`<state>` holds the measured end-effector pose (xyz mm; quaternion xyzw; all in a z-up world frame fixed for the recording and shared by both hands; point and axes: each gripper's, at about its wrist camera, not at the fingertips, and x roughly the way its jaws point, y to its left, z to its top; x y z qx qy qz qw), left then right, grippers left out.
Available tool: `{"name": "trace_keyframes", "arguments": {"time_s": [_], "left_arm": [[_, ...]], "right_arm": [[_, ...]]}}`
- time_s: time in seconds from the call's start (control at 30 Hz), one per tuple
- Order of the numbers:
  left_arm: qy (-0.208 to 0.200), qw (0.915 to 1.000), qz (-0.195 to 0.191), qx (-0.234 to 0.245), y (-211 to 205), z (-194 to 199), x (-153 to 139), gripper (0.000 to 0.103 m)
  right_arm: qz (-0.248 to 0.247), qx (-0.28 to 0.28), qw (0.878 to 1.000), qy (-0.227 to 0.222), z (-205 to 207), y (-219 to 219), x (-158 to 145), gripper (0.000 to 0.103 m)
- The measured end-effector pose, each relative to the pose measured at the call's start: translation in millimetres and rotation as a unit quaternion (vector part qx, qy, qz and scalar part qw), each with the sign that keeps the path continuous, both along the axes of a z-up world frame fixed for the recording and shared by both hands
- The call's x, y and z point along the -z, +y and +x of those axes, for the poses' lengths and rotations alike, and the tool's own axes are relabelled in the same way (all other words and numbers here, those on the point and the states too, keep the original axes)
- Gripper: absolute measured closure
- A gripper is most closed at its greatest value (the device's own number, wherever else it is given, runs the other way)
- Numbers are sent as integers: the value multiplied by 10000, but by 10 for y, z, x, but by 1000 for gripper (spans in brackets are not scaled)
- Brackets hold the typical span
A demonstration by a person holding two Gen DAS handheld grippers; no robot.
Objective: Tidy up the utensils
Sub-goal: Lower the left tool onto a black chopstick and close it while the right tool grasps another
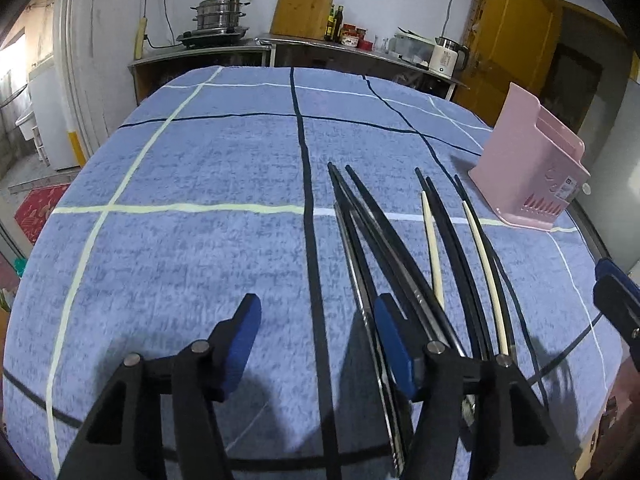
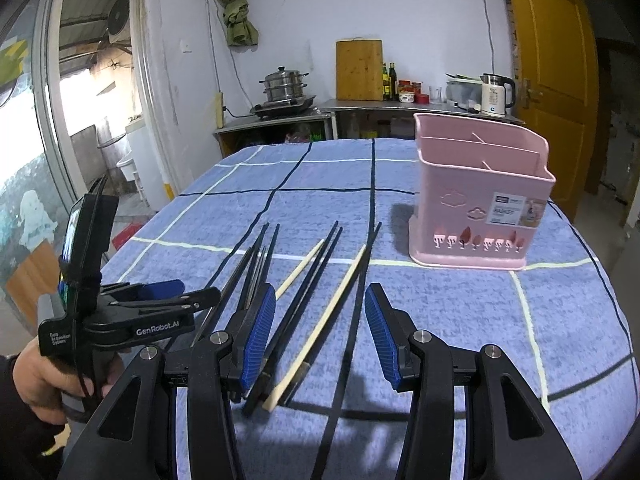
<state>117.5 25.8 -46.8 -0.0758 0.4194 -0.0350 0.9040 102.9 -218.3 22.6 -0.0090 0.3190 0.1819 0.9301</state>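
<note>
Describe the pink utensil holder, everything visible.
The pink utensil holder looks like moulded plastic, with a taller back wall, inner dividers forming compartments, cut-out slots along the base and a paper label on its front. It stands upright on the blue checked tablecloth, apparently empty, apart from the chopsticks and both grippers.

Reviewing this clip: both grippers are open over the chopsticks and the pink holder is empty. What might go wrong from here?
1. The chopsticks lie close together and overlapping, so the open right gripper may pinch several or scatter neighbours.
2. The left gripper sits close beside the right, so they might collide.
3. The pink holder has narrow compartments and looks light; a tilted chopstick could catch the rim and nudge it on the tablecloth.
</note>
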Motion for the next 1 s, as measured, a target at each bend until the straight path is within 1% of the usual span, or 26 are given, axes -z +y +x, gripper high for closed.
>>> {"name": "trace_keyframes", "arguments": {"time_s": [0.1,0.17,0.27,0.33,0.47,0.57,0.67,0.7,0.77,0.8,0.87,0.9,1.0], "left_arm": [[57,9997,238,51,-45,52,-2,42],[85,9997,211,41,-23,80,-9,43],[97,9998,185,-39,29,109,-10,51],[110,9996,236,-113,66,117,1,64],[140,9992,371,-92,42,146,-2,64],[104,9998,110,-108,92,169,-27,64],[5,10000,-46,-76,104,220,-61,64],[-8,10000,-61,-39,95,245,-67,64],[56,10000,45,1,67,299,-45,64],[131,9999,37,14,63,330,-17,64],[132,9999,0,42,45,355,-20,64],[149,9998,-70,69,30,367,-21,64],[148,9995,-270,57,25,394,-54,64]], "right_arm": [[1,-36,10000,35,27,24,4,55],[1,-63,10000,49,57,34,5,55],[14,-91,9999,68,101,49,3,55],[18,-107,9999,77,127,61,2,55],[20,-145,9998,101,172,86,2,55],[-3,-181,9998,88,194,93,-4,55],[4,-231,9996,175,282,128,1,55],[13,-273,9994,205,320,149,-3,55],[47,-426,9986,313,413,211,15,55],[71,-470,9981,391,455,221,33,55],[-8,-505,9973,535,545,252,77,55],[-67,-478,9972,570,573,254,95,55],[-97,-360,9963,775,674,196,161,61]]}}
